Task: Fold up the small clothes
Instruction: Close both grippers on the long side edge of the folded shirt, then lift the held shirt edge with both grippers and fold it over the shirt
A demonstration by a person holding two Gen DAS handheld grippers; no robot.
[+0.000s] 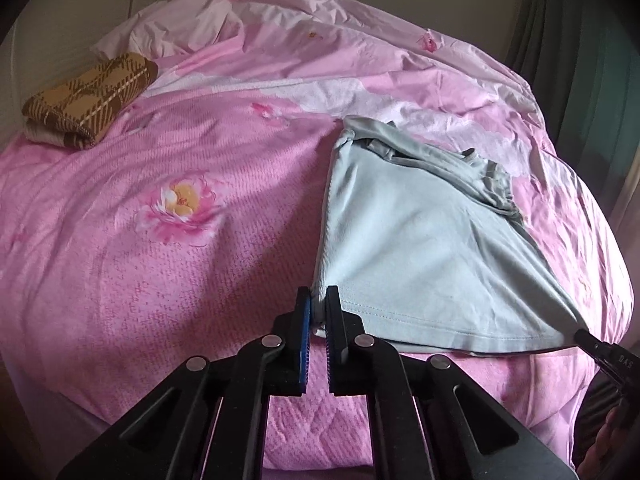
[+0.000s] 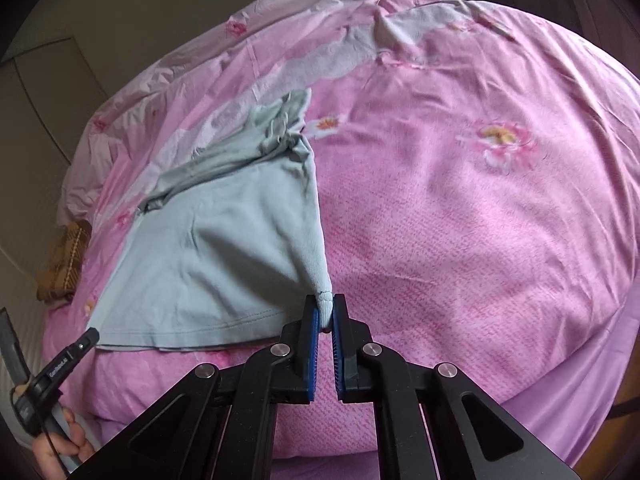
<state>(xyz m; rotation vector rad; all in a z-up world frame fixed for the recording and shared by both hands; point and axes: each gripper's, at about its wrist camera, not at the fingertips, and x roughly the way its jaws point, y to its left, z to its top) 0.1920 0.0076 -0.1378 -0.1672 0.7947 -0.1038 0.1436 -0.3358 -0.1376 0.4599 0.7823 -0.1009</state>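
Observation:
A pale grey-blue T-shirt (image 1: 420, 248) lies on the pink flowered bedspread (image 1: 160, 260), its hem toward me and its collar end bunched at the far side. My left gripper (image 1: 318, 304) is shut on the hem's left corner. My right gripper (image 2: 326, 312) is shut on the hem's right corner. The shirt (image 2: 208, 256) is stretched between them. In the left wrist view the right gripper's tip (image 1: 580, 336) shows at the hem's other corner. In the right wrist view the left gripper's tip (image 2: 90, 338) shows at the far corner.
A folded brown plaid cloth (image 1: 88, 100) lies at the bed's far left; it also shows in the right wrist view (image 2: 64, 264). A rumpled pale pink sheet (image 1: 280, 12) covers the far end of the bed. Dark green curtains (image 1: 580, 60) hang at the right.

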